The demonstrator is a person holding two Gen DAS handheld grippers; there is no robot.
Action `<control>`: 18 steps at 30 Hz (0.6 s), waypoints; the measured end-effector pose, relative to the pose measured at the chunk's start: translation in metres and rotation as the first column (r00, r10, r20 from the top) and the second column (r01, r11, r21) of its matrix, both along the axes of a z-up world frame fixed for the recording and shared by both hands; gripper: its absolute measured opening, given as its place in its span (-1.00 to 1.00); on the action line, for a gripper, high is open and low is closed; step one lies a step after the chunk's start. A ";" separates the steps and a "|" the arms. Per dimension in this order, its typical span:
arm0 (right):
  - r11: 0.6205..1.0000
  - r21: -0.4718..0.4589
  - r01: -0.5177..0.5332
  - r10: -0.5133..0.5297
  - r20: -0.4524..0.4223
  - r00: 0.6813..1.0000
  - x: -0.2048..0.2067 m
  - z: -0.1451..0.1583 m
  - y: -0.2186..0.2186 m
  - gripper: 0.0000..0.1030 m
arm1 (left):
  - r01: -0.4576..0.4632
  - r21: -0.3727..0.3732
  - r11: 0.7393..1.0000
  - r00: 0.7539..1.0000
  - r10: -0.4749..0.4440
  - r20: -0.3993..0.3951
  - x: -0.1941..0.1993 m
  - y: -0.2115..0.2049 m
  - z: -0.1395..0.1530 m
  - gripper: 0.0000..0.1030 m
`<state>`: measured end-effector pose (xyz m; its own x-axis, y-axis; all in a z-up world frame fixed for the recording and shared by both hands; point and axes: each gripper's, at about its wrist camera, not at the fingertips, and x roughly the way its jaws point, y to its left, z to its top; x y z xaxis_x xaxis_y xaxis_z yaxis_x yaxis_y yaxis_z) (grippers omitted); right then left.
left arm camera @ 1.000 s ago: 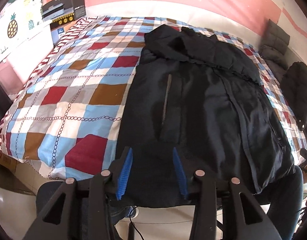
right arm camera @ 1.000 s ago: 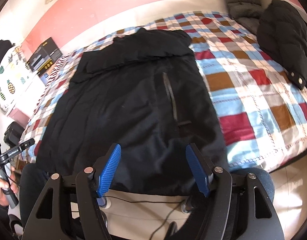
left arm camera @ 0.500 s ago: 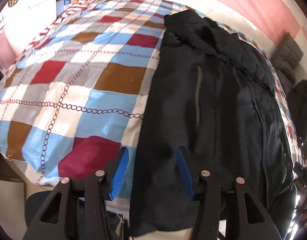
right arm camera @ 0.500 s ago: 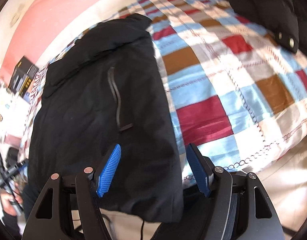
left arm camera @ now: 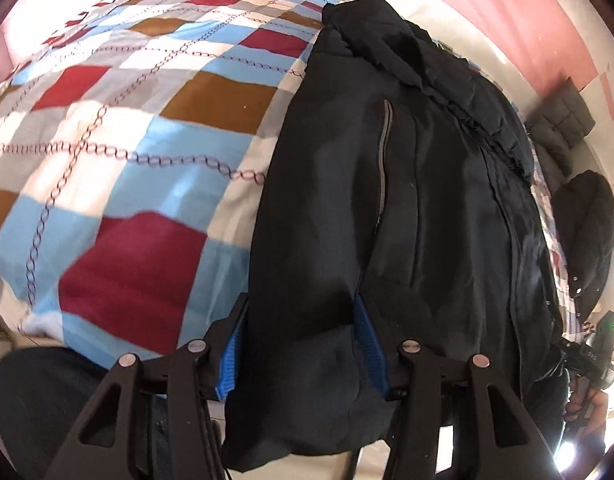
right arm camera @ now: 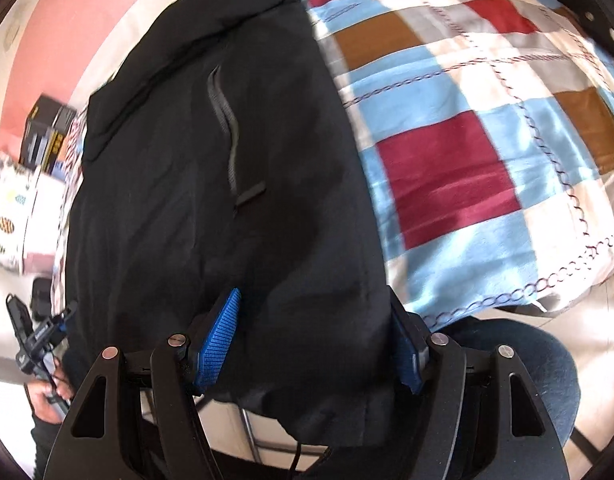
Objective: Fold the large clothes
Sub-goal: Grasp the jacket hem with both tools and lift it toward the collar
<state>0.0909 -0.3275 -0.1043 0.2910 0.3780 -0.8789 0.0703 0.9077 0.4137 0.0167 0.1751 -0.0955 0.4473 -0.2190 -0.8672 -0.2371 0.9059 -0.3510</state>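
A large black jacket (left arm camera: 387, 184) lies lengthwise on a checked bedspread (left arm camera: 119, 152), its hem hanging over the near edge of the bed. My left gripper (left arm camera: 301, 320) is open, and its blue pads straddle the jacket's left hem corner. In the right wrist view the jacket (right arm camera: 211, 168) fills the left half. My right gripper (right arm camera: 315, 316) is open, and its pads straddle the right hem corner. The cloth lies between the jaws of both grippers.
The bedspread (right arm camera: 487, 128) stretches right of the jacket. A second black padded coat (left arm camera: 587, 232) and a grey one (left arm camera: 559, 132) lie at the bed's right side. Boxes (right arm camera: 47, 132) stand at the far left corner. The pale floor (right arm camera: 595, 360) is below.
Both grippers have moved forward and down onto the jacket's hem, the left at its left corner and the right at its right corner. The cloth now lies between the open pads.
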 end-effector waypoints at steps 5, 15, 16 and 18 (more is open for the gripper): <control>0.999 0.031 0.015 -0.015 -0.008 1.000 0.004 -0.006 0.001 -0.03 | 0.003 -0.029 1.000 1.000 -0.003 -0.018 0.000 0.001 -0.004 0.01; 0.999 0.048 -0.007 0.001 0.121 0.993 -0.007 0.038 0.016 -0.49 | 0.049 -0.052 0.997 0.997 -0.046 0.063 -0.012 -0.001 0.028 -0.69; 0.999 0.053 -0.011 0.003 0.141 0.990 -0.008 0.047 0.017 -0.50 | 0.054 -0.052 0.997 0.995 -0.049 0.085 -0.014 -0.001 0.036 -0.69; 0.997 0.071 -0.016 0.003 0.180 0.984 -0.012 0.063 0.015 -0.50 | 0.063 -0.063 0.996 0.989 -0.054 0.135 -0.019 0.000 0.054 -0.70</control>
<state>0.0791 -0.3125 -0.0411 0.4384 0.4414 -0.7829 -0.0194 0.8755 0.4828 -0.0026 0.1753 -0.0418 0.5429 -0.3034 -0.7831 -0.1316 0.8902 -0.4362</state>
